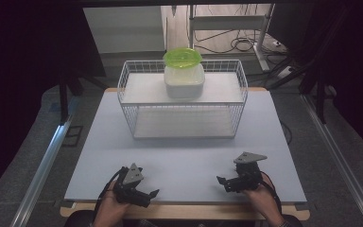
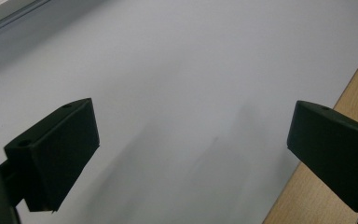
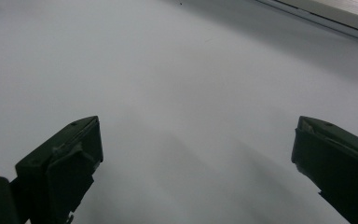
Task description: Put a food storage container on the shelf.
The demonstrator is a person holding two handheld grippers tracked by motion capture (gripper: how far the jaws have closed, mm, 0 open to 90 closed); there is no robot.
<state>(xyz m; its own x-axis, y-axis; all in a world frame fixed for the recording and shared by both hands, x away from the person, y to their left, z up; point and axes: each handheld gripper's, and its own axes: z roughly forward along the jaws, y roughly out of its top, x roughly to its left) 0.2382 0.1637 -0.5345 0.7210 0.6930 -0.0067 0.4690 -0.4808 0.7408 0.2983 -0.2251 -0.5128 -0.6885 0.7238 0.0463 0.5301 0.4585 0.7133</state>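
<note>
Jaws spread wide on the left gripper point(image 1: 147, 194), nothing between them, in the left gripper view just the pale sheet point(image 2: 177, 79) below and a strip of bare wood point(image 2: 335, 186) at the right; held low at the near left of the bench point(image 1: 184, 211), tips turned right, grey three-cornered plate on top; gripped by the left hand point(image 1: 108, 210) coming in from the near edge.

Jaws likewise wide apart on the right gripper point(image 1: 224, 182), empty, over the same pale sheet in the right gripper view, a light rail crossing the far right corner there; held at the near right of the bench, tips turned left toward the other gripper, grey plate uppermost; right hand point(image 1: 263, 201) behind it; a wide gap of bare sheet between the two grippers.

Well beyond both, toward the far edge of the sheet, a white wire basket point(image 1: 128, 101), long side facing the near edge, with a flat white panel across its top; on that panel, right of centre, a white tub point(image 1: 184, 82), square with rounded corners; on the tub a round lime-green lid point(image 1: 183, 57), wider than the tub mouth and seemingly resting loose; well apart from either pair of jaws.

Around the bench, grey floor point(image 1: 23, 156), metal rails at left and right, cables and stand legs in the dim far background.
</note>
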